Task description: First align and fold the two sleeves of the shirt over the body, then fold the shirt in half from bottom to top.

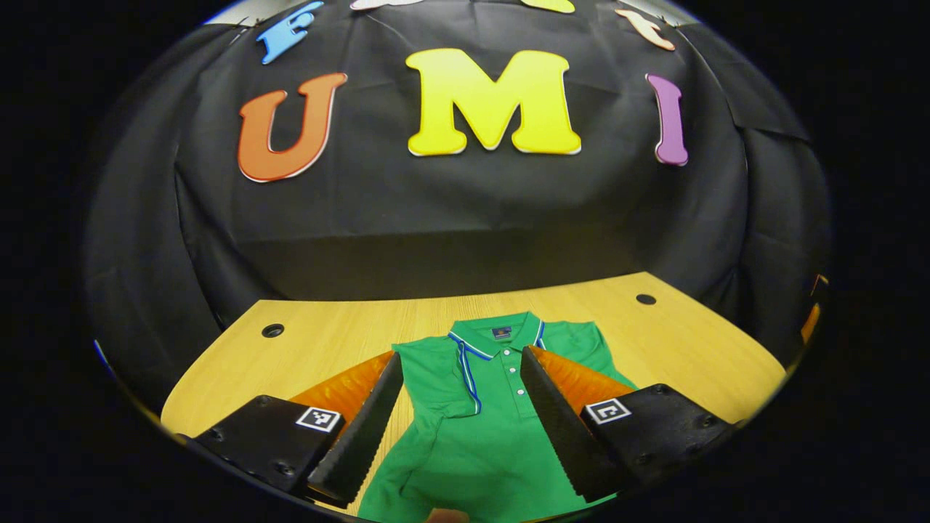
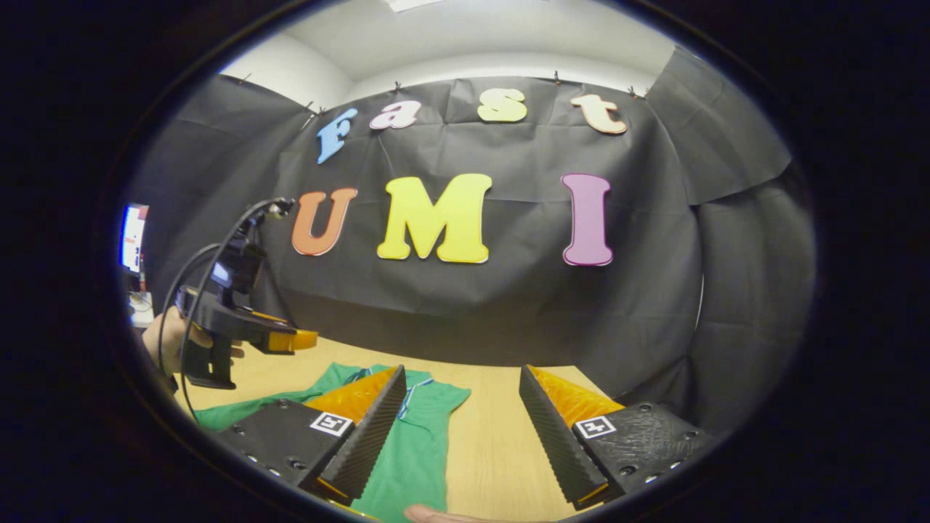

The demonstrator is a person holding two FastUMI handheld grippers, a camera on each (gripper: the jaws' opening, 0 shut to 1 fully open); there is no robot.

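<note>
- Left gripper view: the left gripper (image 1: 461, 414) hangs released, jaws wide, over the shirt (image 1: 494, 436), which lies flat on the table (image 1: 334, 341) straight ahead and below.
- Shirt's long axis runs away from this claw, collar (image 1: 501, 335) at the far end toward the wall, hem nearest.
- Right gripper view: the right gripper (image 2: 461, 428) is also released; the shirt lies to its left, one sleeve (image 2: 436, 396) under its left finger.
- Judging by this, the left is nearer the body.

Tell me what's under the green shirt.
The green shirt lies flat on the wooden table, which shows bare around it. Whatever sits directly beneath the fabric is covered and cannot be seen.
</note>
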